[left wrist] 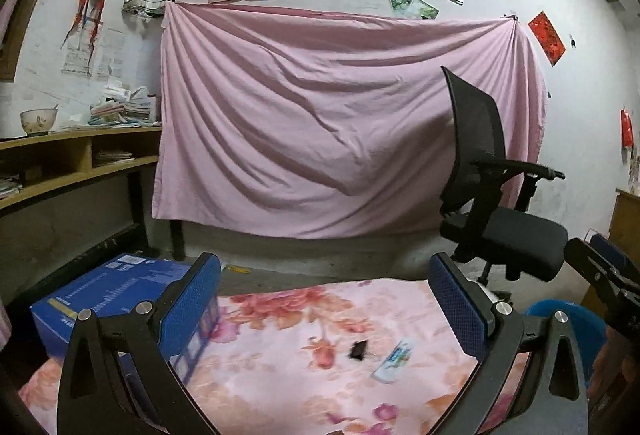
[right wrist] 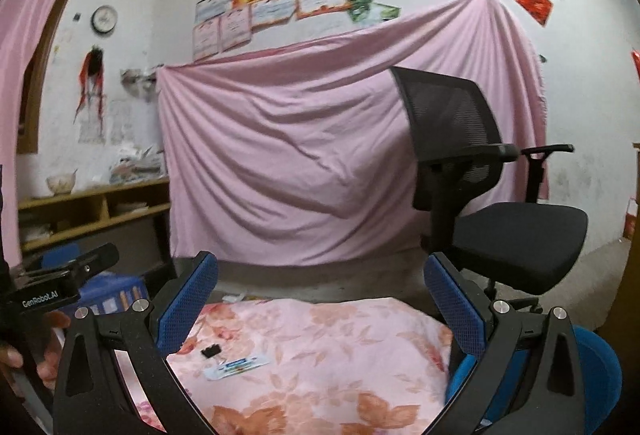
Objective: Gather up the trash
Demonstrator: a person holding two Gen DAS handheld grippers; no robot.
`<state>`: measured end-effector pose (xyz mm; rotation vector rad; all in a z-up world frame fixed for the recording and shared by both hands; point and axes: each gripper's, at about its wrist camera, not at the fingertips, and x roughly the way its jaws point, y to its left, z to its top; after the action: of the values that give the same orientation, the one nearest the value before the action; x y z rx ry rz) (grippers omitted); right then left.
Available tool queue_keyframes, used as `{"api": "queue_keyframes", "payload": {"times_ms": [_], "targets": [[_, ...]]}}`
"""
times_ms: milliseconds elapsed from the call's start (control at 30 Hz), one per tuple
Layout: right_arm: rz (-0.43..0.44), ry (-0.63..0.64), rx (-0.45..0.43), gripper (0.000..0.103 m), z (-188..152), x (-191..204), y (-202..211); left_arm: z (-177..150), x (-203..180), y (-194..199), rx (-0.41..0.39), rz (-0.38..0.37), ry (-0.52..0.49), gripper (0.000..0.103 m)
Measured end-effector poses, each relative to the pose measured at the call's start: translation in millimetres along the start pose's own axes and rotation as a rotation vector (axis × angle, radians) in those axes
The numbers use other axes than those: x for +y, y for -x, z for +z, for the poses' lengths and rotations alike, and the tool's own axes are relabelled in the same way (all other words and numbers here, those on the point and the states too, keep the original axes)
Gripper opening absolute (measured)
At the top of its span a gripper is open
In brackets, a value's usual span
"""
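Between the spread blue fingers of the left gripper point(left wrist: 326, 299), on a tabletop point(left wrist: 280, 395) draped in pink floral cloth, lie two small pieces of trash: a black clip-like scrap point(left wrist: 359, 349) and, just beside it toward the right finger, a white and blue wrapper point(left wrist: 394, 355). Neither gripper holds anything. The right gripper point(right wrist: 320, 299) also has its fingers wide apart; from its camera the same black scrap point(right wrist: 211, 351) and wrapper point(right wrist: 237, 366) sit low and close to its left finger. A blue bin point(right wrist: 596, 367) shows beyond the right finger, off the tabletop edge, likely where the trash belongs. A black office chair point(left wrist: 500, 195) and a hanging pink sheet point(left wrist: 320, 115) stand farther ahead.

Both grippers appear high above the cloth. To pick well, one gripper should probably come down with the flat wrapper centred between its fingers, pressing lightly so the thin edge lifts without bunching the cloth.
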<state>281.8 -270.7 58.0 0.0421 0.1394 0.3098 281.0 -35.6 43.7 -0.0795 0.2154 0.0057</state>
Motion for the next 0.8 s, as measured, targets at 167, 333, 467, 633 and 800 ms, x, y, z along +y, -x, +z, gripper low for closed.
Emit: {"api": "queue_keyframes", "payload": {"times_ms": [167,333,467,633,800], "targets": [[0.039,0.043,0.078,0.103,-9.2,15.0,-18.2,-13.0,11.4,-7.2,0.054,0.000,-0.016,0.101],[0.072,0.032,0.209,0.103,-18.5,16.1,-43.6,-22.6,12.6,-26.4,0.167,-0.029,-0.028,0.101],[0.079,0.008,0.290,0.102,-26.6,11.9,-58.2,-28.7,10.5,-47.7,0.265,-0.051,-0.038,0.100],[0.113,-0.009,0.398,0.085,-34.8,11.4,-78.1,-37.7,9.5,-80.3,0.412,-0.108,-0.020,0.089],[0.139,-0.029,0.525,0.074,-47.4,12.2,-100.4,-51.5,-0.8,-112.4,0.555,-0.183,-0.050,0.065]]}}
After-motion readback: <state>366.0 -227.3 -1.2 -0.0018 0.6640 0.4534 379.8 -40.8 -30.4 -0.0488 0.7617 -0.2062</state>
